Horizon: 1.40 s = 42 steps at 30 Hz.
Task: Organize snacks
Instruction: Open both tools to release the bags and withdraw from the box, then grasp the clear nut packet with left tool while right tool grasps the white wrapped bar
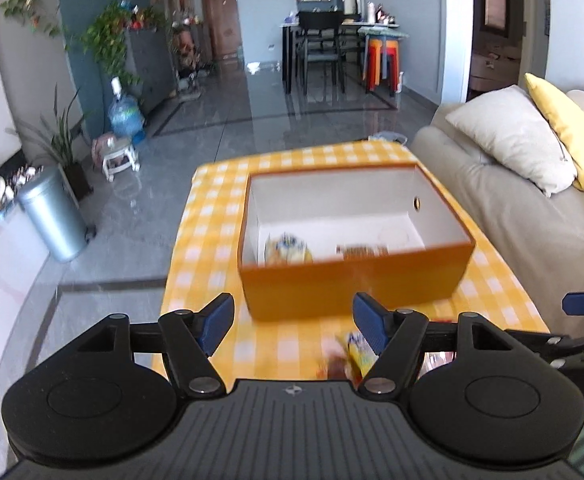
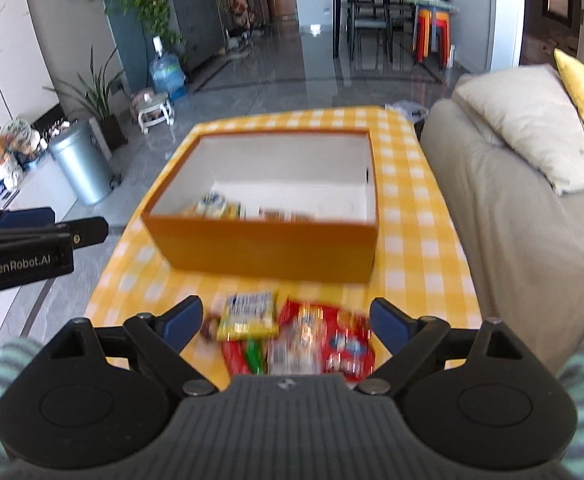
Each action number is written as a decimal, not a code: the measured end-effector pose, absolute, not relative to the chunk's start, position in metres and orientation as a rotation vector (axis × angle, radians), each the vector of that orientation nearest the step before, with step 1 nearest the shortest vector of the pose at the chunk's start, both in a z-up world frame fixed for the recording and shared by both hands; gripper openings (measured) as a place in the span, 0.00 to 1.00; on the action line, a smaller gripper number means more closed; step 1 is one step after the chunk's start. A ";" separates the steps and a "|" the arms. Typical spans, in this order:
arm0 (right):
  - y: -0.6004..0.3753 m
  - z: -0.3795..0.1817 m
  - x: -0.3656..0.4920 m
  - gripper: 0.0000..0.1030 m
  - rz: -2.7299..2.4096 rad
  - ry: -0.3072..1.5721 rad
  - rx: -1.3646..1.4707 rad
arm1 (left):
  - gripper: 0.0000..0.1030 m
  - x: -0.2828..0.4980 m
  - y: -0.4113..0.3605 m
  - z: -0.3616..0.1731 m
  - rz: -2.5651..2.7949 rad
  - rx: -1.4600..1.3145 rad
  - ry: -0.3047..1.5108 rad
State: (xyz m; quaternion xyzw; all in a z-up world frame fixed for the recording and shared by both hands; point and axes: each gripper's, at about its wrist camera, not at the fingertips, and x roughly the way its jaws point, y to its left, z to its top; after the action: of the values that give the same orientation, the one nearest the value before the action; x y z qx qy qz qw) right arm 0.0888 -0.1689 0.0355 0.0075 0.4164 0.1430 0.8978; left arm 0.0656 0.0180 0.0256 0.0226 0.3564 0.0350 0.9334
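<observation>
On the table [image 2: 411,184] with its yellow checked cloth, the orange box [image 2: 268,248] holds only 2 snacks at its near wall, a yellow-and-blue packet [image 2: 216,205] and a brown one [image 2: 284,214], so I judge the sorting barely begun. A loose pile waits just in front of the box: a yellow packet [image 2: 248,314], red packets [image 2: 339,340] and a clear wrapper [image 2: 295,344]. Both the right gripper [image 2: 286,320] above that pile and the left gripper [image 1: 293,320] have fingers spread wide, holding nothing.
</observation>
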 end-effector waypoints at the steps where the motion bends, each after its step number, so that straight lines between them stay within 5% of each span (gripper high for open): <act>1: -0.171 0.034 0.084 0.85 0.302 0.872 0.016 | 0.78 0.058 0.017 0.024 0.070 0.039 0.740; 23: -0.211 -0.021 0.022 0.77 0.319 1.019 -0.039 | 0.75 0.003 0.006 -0.046 -0.015 -0.022 1.071; 42: -0.198 -0.063 0.056 0.73 0.315 1.154 -0.038 | 0.70 0.038 0.017 -0.071 0.045 -0.082 1.103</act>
State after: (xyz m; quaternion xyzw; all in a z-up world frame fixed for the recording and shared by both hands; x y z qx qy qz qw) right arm 0.0561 -0.1982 -0.0630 -0.0180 0.5431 0.1482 0.8263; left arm 0.0382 0.0172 -0.0710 -0.0391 0.5236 0.0212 0.8508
